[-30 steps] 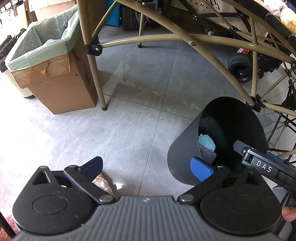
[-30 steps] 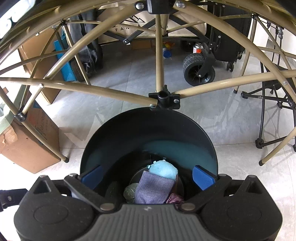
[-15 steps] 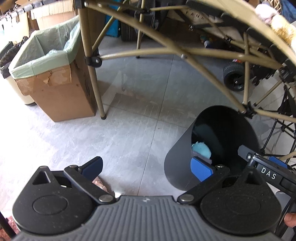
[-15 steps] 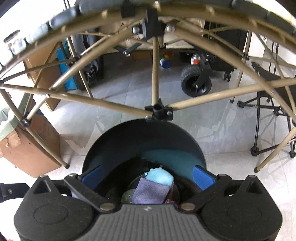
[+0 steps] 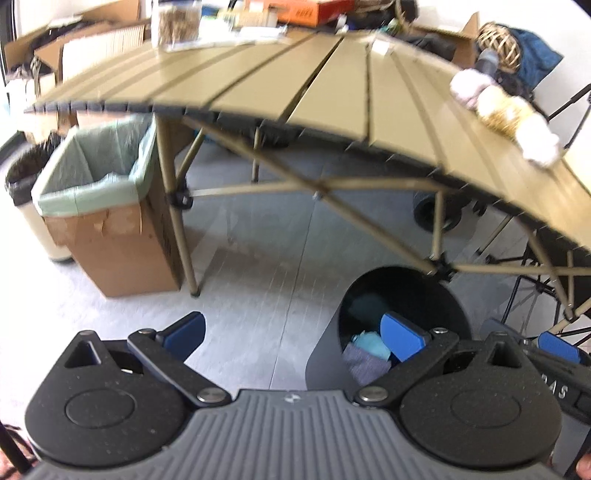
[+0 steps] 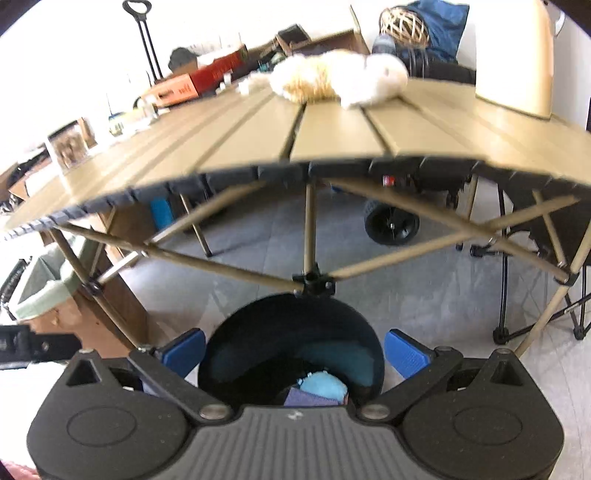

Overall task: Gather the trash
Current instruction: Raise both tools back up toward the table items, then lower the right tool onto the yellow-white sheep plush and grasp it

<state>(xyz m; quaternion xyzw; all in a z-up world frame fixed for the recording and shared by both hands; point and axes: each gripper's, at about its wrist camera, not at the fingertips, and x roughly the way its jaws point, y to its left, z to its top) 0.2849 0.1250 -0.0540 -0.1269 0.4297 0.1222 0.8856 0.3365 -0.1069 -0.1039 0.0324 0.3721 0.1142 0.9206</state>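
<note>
A black round bin (image 5: 402, 291) (image 6: 291, 332) stands on the floor under the front edge of a tan slatted folding table (image 5: 295, 77) (image 6: 258, 140). Inside the bin lie a light blue wad (image 6: 323, 384) (image 5: 373, 345) and a purple cloth (image 6: 308, 400) (image 5: 364, 363). My left gripper (image 5: 295, 332) is open and empty, raised above the floor left of the bin. My right gripper (image 6: 293, 349) is open and empty, straight above the bin's near rim. On the tabletop lie fluffy cream and white balls (image 5: 506, 107) (image 6: 332, 79).
A cardboard box lined with a green bag (image 5: 107, 206) stands left of the table leg (image 5: 177, 221), with a small black-lined can (image 5: 29, 210) beyond it. Boxes and a jar (image 5: 177, 22) crowd the table's far side. A wheeled cart (image 6: 391, 221) and chair legs (image 6: 506, 280) sit behind.
Both grippers have risen, so the tabletop now shows from above its edge. The crumpled scrap on the floor near the left fingers is out of view. Both stay open.
</note>
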